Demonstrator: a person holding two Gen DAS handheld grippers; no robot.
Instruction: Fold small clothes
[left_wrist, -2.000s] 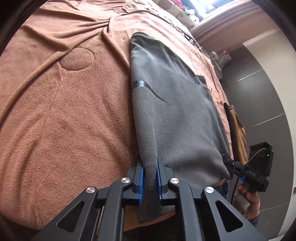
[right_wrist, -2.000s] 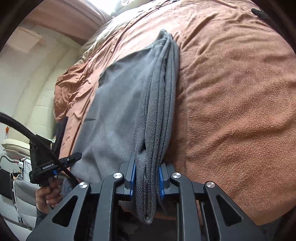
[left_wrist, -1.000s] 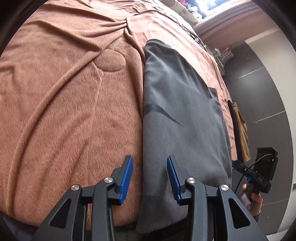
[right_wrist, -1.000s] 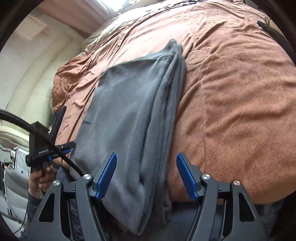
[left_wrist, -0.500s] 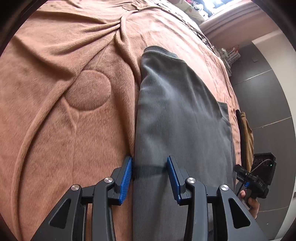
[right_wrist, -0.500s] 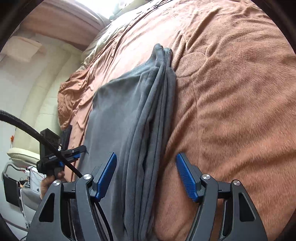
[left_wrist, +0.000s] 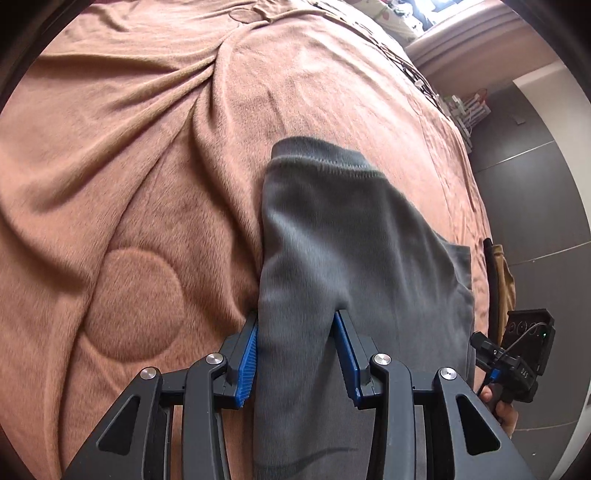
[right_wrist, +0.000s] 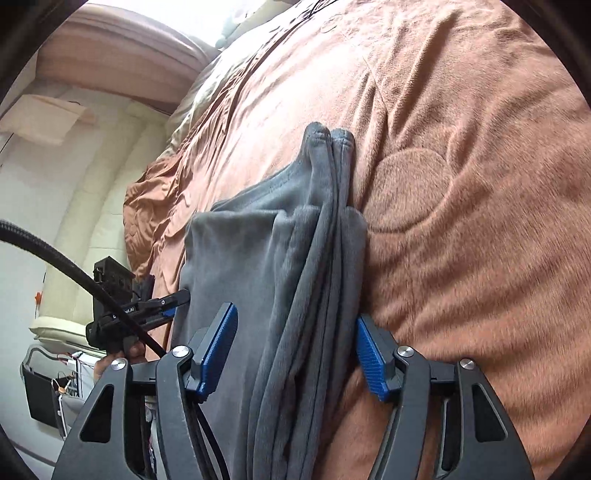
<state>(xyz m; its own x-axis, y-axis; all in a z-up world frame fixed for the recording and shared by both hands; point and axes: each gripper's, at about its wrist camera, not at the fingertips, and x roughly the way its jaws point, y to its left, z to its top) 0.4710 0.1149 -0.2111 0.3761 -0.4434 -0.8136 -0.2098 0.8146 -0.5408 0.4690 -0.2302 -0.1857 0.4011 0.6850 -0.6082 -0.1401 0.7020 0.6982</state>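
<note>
Two grippers are straddling a folded grey fleece garment (left_wrist: 354, 251) lying on a brown blanket (left_wrist: 129, 184). Left gripper (left_wrist: 295, 354) is spreading its blue pads wide around the garment's left folded edge — not clamping. Right gripper (right_wrist: 295, 354) is likewise gaping around the bunched right edge (right_wrist: 325, 258) — pads apart, unclenched.

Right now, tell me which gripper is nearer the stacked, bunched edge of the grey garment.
Right. The right gripper straddles the bunched edge of the grey garment, fingers open either side. The left gripper straddles the opposite, flatter edge, also open.
</note>
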